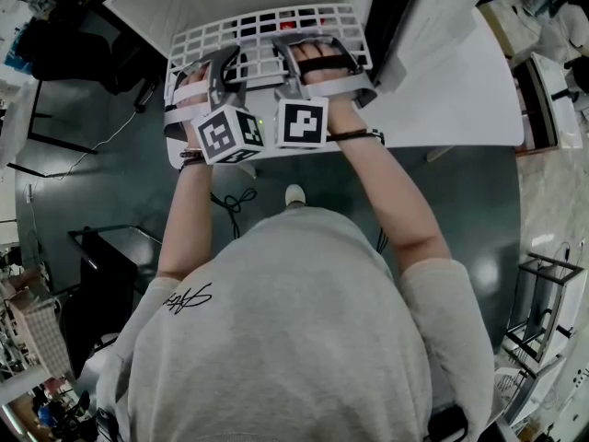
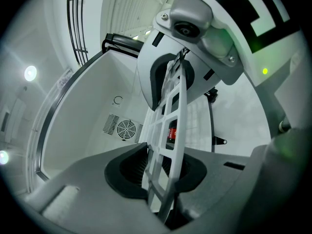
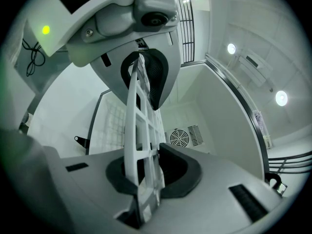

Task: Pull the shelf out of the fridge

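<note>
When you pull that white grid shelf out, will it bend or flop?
Probably not: the shelf looks like a stiff plastic lattice, straight where it's gripped. Being mostly holes, it's likely light. With the left hand-held gripper and right hand-held gripper clamping one edge, the far end might dip.

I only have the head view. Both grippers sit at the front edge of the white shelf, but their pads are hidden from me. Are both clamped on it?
Observer: Yes for the left gripper: the shelf grid is pinched between its dark pads.
Operator: And the right?
Observer: The right gripper is shut on the shelf's edge too, bars running between its pads.
Operator: What's behind the shelf?
Observer: A round fan vent shows low on the fridge back wall.
</note>
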Tool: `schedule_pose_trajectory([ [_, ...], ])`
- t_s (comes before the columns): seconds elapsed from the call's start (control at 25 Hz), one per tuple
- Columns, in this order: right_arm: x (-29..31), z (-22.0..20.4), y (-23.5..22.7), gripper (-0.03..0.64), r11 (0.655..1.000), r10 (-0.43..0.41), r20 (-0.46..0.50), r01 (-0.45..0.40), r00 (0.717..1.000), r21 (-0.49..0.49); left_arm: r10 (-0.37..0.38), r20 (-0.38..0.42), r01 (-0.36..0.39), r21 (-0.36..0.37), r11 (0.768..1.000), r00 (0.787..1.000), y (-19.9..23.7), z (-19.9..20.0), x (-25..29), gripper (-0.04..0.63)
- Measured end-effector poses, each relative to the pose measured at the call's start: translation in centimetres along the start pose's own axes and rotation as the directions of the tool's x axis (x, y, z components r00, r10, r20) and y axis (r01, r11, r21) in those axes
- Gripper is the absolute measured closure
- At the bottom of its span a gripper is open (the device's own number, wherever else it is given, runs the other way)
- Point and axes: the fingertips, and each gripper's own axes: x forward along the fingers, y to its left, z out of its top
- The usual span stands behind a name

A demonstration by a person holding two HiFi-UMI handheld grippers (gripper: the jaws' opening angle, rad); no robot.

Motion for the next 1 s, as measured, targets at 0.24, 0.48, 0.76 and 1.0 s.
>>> schedule_pose_trajectory([
  [0.24,-0.23,0.09,0.16,0.569,1.0,-0.003,0.003,0.003,1.0,0.004,-0.003,0.0,0.003,0.0,1.0,1.0,-0.29,-0.01,-0.19,0.522],
  [0.48,-0.22,0.08,0.16,0.569,1.0,-0.001,0.001,0.001,1.0,0.001,-0.001,0.0,0.001,-0.002,1.0,1.0,-0.25,-0.03,-0.23,0.522],
  [0.76,-0.53,0.17,0.16,0.569,1.0,0.001,0.004,-0.001,1.0,0.005,-0.001,-0.002,0.001,-0.001,1.0,1.0,-0.27,0.07,-0.52,0.522],
  [1.0,-0.76,0.31,0.16,0.569,1.0,0.009,0.005,-0.009,1.0,0.006,-0.002,-0.002,0.002,-0.004,1.0,1.0,-0.21,0.11,-0.78,0.522],
])
